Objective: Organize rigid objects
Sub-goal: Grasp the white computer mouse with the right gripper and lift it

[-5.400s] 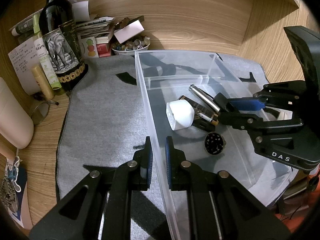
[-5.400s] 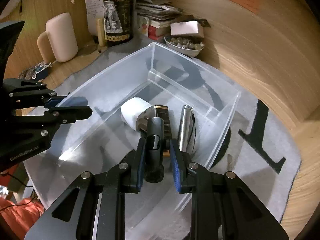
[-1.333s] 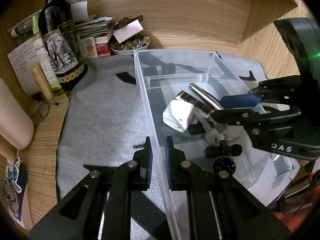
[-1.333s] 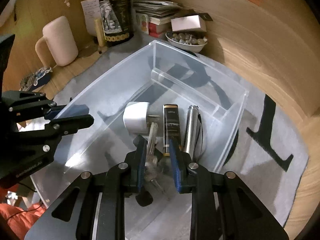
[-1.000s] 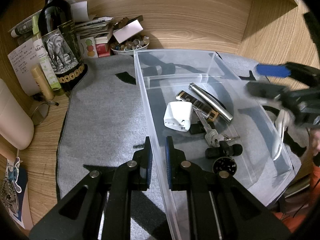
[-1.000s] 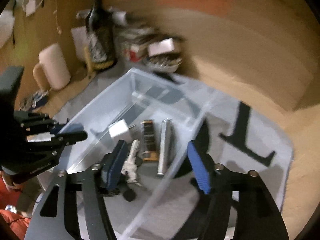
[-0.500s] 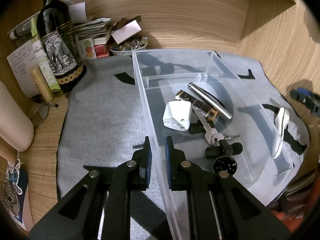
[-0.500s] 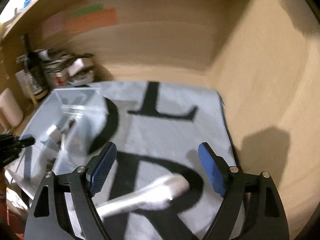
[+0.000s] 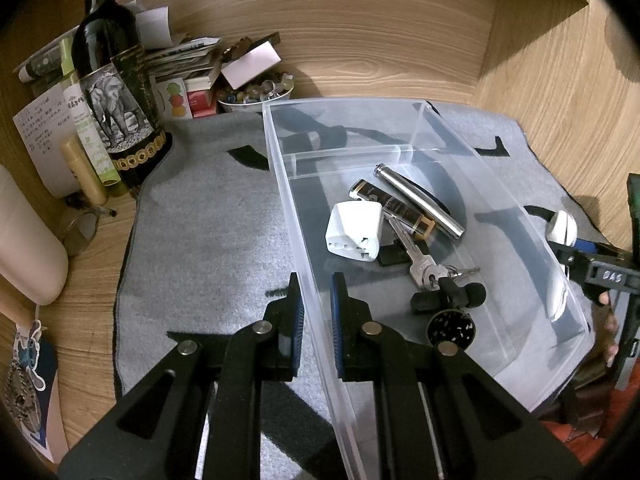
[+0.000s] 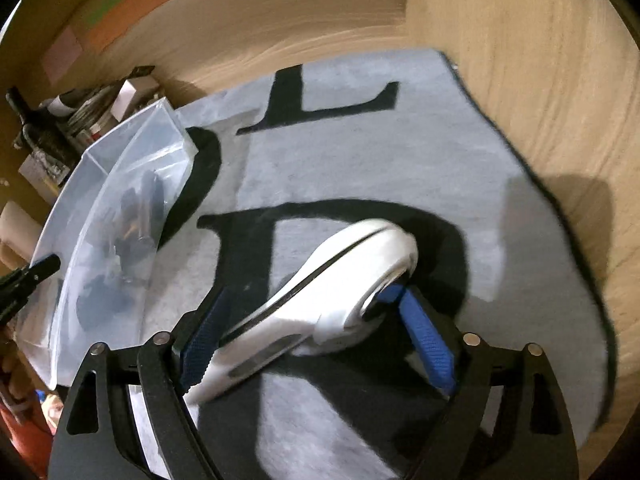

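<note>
Right tongs opening, straddling white handled tool on grey mat beside clear bin; pads not pressing. Tool's long axis runs diagonally across gap. Left tongs clenched on bin's near wall.

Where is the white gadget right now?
The white gadget lies on the grey mat, outside the clear bin on its right in the right wrist view, between the opening fingers of the right tool.
</note>
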Demonstrator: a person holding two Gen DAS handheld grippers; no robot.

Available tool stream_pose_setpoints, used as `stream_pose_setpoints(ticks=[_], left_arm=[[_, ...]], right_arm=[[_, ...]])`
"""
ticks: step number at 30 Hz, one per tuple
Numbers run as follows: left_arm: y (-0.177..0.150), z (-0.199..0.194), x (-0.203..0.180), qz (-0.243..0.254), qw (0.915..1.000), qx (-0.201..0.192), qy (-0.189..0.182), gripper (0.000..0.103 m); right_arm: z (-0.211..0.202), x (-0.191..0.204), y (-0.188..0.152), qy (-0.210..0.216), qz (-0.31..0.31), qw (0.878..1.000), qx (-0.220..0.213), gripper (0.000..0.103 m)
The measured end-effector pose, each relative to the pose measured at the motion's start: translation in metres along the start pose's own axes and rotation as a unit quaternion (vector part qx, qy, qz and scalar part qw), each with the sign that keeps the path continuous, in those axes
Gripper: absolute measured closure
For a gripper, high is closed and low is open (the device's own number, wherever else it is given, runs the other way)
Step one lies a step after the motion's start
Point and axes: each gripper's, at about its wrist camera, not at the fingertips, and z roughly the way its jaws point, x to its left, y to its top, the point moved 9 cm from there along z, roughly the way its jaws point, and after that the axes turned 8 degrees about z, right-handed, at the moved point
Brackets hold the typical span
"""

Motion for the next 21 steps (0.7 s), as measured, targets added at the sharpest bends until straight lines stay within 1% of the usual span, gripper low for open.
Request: stream_pose_setpoints(ticks=[2,4,5,6,7,8,11,14,18,21], left_arm=[[0.0,0.0,0.0,-0.001,1.0,0.0,0.0,0.093],[0.0,-0.001,0.0,-0.001,1.0,0.0,0.0,0.093],[0.0,-0.001,0.0,0.0,1.0,0.0,0.0,0.093],[0.0,-0.001,0.0,0.0,1.0,0.0,-0.001,0.093],[0.0,-0.001,0.0,0.0,1.0,0.0,-0.001,0.093],[0.0,-0.001,0.0,0.0,1.0,0.0,-0.001,0.093],[0.0,-0.001,0.0,0.0,1.0,0.0,-0.001,0.093],[0.0,-0.001,-0.001,-0.001,1.0,0.0,-0.002,0.093],[0.0,0.0,-0.001,-0.001,1.0,0.0,-0.003,0.093],[0.0,0.0,-0.001,-0.001,1.0,0.0,-0.002,0.093]], right_arm=[[0.004,0.009,0.0,-0.004,-0.019,1.0,-0.004,0.023],[0.006,0.016,-0.001,-0.009,-0.04,0.999,-0.01,0.031],[0.007,0.02,-0.002,-0.008,-0.051,0.999,-0.012,0.04],[0.007,0.024,-0.002,0.0,-0.059,0.998,-0.013,0.053],[0.008,0.026,-0.001,0.007,-0.063,0.998,-0.011,0.06],[0.008,0.028,0.0,0.013,-0.067,0.998,-0.011,0.07],[0.009,0.03,0.004,0.026,-0.066,0.997,-0.011,0.071],[0.006,0.03,0.008,0.022,-0.069,0.997,-0.019,0.071],[-0.008,0.035,0.023,0.021,-0.076,0.996,-0.044,0.071],[-0.025,0.042,0.039,0.026,-0.081,0.994,-0.071,0.071]])
